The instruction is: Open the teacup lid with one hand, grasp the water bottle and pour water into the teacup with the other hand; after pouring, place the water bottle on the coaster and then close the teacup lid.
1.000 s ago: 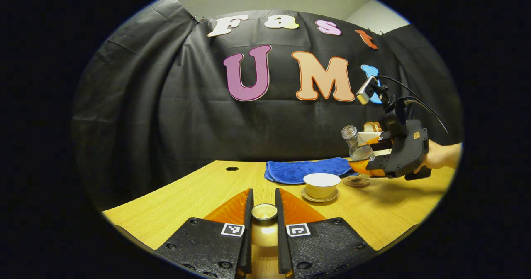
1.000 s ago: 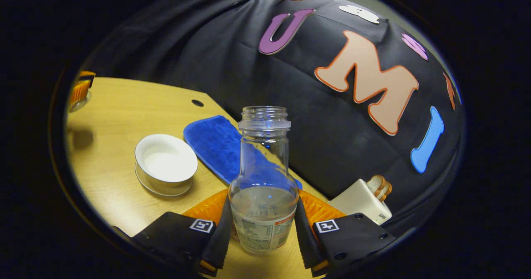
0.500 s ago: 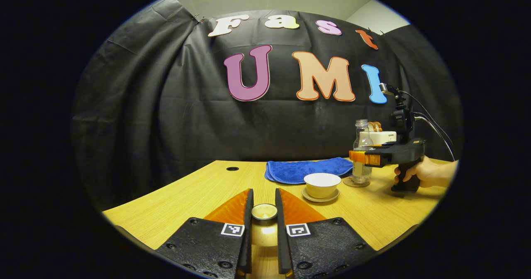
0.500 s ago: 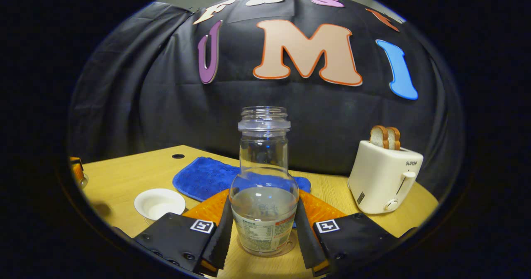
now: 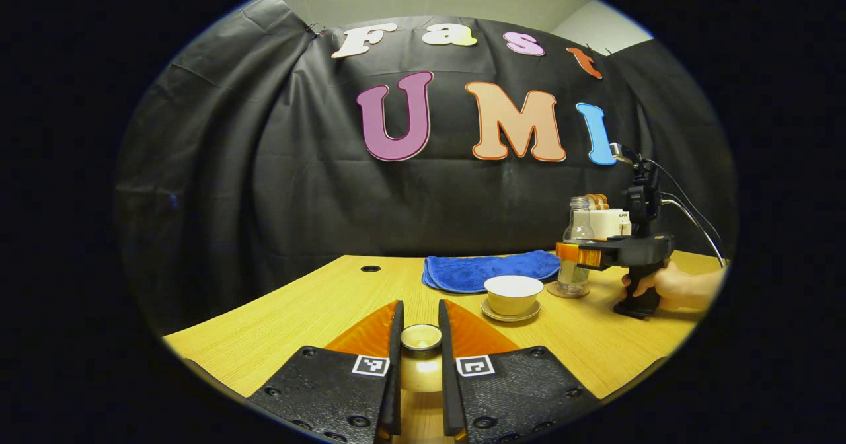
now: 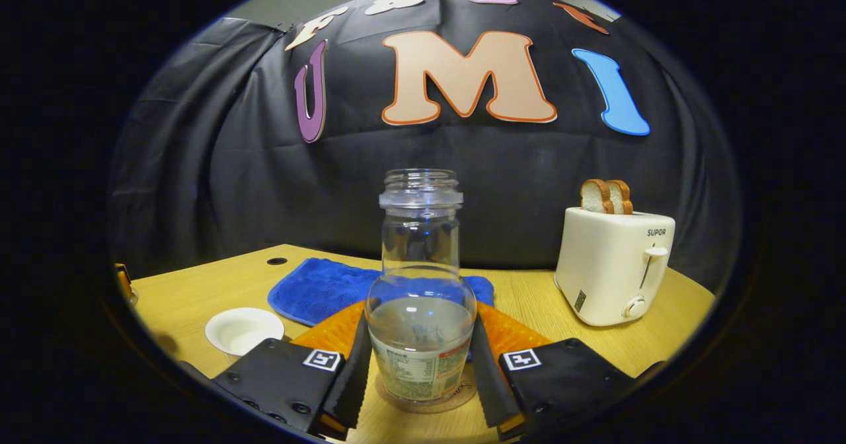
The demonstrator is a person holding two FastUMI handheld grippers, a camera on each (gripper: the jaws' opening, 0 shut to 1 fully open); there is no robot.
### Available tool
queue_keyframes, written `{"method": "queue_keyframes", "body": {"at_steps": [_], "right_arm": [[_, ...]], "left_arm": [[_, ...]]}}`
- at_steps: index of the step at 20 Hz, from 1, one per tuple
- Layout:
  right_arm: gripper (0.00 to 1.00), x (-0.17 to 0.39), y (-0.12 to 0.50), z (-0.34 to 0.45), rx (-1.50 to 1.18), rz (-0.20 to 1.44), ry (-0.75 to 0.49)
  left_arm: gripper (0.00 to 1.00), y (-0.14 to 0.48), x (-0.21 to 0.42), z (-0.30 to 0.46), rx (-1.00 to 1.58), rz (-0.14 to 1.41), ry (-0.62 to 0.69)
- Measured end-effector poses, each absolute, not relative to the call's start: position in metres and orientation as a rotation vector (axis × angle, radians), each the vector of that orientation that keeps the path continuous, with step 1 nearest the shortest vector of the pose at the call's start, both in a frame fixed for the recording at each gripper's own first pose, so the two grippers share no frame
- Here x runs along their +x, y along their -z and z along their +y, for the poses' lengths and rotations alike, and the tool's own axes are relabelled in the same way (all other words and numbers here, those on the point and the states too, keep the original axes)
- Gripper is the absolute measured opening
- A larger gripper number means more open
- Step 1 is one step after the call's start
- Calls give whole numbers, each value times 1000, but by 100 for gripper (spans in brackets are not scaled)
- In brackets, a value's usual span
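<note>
In the right gripper view the right gripper has its two fingers pressed against either side of the water bottle, which stands upright between them on the round coaster, its base on the disc. The bottle is clear, uncapped, and holds water in its lower bulb; a paper label wraps its foot, with print too small to make out. To the left of it on the wooden table sits the open teacup, pale inside, and behind the bottle lies a blue cloth. To the right stands a cream toaster with two slices of bread in its slots and a short brand word in dark letters near its top. In the left gripper view the left gripper is closed narrowly on the teacup lid, gripping its knob, held low over the near part of the table. Farther off in that view the teacup stands on its saucer just in front of the cloth, and just to its right the bottle stands on the coaster with the right gripper around it, a hand on that gripper's handle.
</note>
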State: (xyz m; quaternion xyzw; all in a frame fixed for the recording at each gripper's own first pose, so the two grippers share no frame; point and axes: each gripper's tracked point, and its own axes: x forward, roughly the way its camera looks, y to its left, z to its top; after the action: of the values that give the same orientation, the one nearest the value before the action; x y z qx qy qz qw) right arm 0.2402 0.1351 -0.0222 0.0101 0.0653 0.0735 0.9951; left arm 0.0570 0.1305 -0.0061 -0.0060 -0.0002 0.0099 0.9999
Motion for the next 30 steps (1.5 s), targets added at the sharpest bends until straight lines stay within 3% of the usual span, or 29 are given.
{"method": "queue_keyframes", "body": {"at_steps": [4, 11, 12, 20, 21, 23, 27, 28, 30], "right_arm": [[72, 237, 20, 136, 18, 113, -135], [82, 233, 11, 130, 25, 58, -100], [90, 234, 6, 129, 34, 33, -96], [90, 211, 8, 123, 30, 45, -85], [98, 204, 8, 122, 30, 46, -87], [82, 190, 5, 116, 31, 45, -96], [82, 158, 3, 95, 32, 44, -122], [98, 150, 2, 86, 33, 43, -121], [82, 127, 0, 71, 32, 39, -129]], "left_arm": [[22, 7, 57, 131, -12, 0, -20], [22, 6, 62, 128, -14, -1, -13], [22, 7, 64, 127, -14, 2, -11], [22, 9, 100, 89, -15, 9, 38], [22, 7, 103, 84, -15, 6, 55], [22, 8, 112, 68, -14, 8, 114], [22, 6, 129, 48, -10, -1, 202], [22, 6, 135, 43, -8, 1, 212], [22, 5, 147, 38, -9, -1, 217]]}}
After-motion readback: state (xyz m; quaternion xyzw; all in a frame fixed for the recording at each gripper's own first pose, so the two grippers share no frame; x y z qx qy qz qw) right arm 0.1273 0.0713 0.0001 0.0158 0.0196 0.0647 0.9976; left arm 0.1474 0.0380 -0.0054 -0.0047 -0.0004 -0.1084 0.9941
